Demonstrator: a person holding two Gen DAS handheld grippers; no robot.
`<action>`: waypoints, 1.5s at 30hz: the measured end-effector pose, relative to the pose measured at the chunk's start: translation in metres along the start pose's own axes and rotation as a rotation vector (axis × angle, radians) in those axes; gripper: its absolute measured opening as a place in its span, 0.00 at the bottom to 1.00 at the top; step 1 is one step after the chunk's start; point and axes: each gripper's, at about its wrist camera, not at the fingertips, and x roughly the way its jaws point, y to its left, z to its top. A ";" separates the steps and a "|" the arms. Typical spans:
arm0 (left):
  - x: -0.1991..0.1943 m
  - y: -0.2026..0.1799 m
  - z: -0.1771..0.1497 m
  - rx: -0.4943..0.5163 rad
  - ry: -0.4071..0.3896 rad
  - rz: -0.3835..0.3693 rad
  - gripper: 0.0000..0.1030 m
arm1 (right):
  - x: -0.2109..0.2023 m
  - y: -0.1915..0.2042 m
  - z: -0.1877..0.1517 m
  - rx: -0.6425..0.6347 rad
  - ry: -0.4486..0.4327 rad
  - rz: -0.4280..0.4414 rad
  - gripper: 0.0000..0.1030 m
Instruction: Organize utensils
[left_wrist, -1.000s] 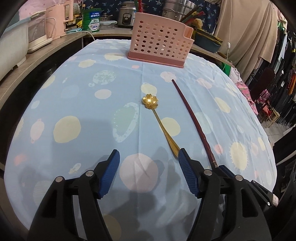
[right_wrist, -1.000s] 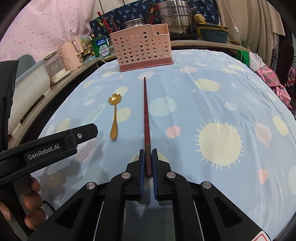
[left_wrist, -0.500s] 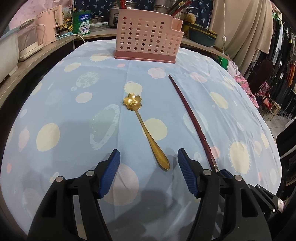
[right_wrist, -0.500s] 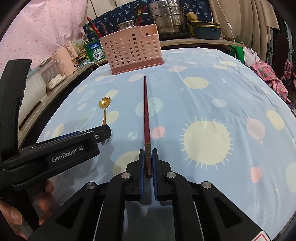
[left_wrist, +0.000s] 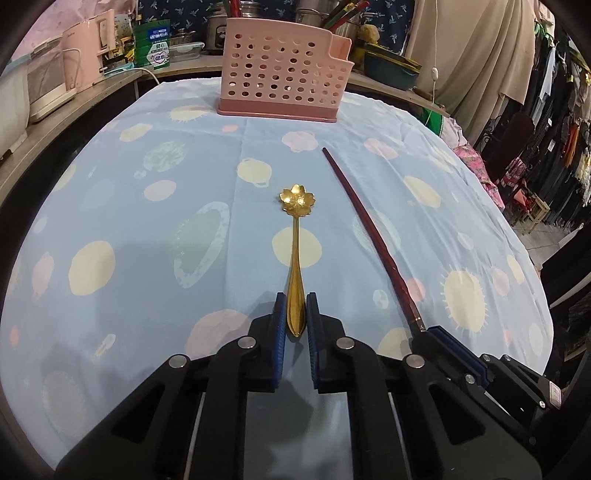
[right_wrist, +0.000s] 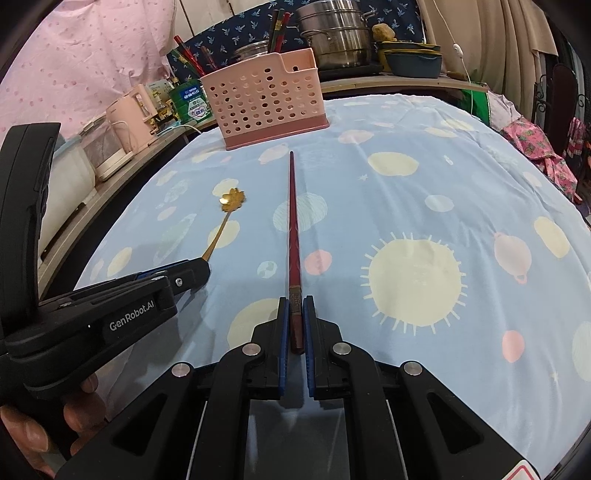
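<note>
The gold spoon (left_wrist: 295, 266) is pinched at its handle tip by the left gripper (left_wrist: 295, 314), the red chopstick (right_wrist: 294, 236) likewise by the right gripper (right_wrist: 295, 317). Both are best lifted level, then tipped upright before the pink basket (left_wrist: 282, 81) at 12 o'clock is reached.

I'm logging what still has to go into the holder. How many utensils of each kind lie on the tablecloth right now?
Gold spoon: 1, handle end between the left gripper fingers
Dark red chopstick: 1, butt end clamped in the right gripper
Total: 2, both short of the pink holder
</note>
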 end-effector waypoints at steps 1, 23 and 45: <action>-0.003 0.000 0.000 -0.001 -0.005 0.000 0.10 | -0.001 0.000 0.000 0.000 -0.001 0.003 0.07; -0.071 0.012 0.047 -0.021 -0.168 -0.008 0.01 | -0.058 0.007 0.037 0.034 -0.140 0.087 0.07; -0.090 0.012 0.103 0.015 -0.214 0.047 0.01 | -0.090 0.008 0.127 0.041 -0.326 0.163 0.07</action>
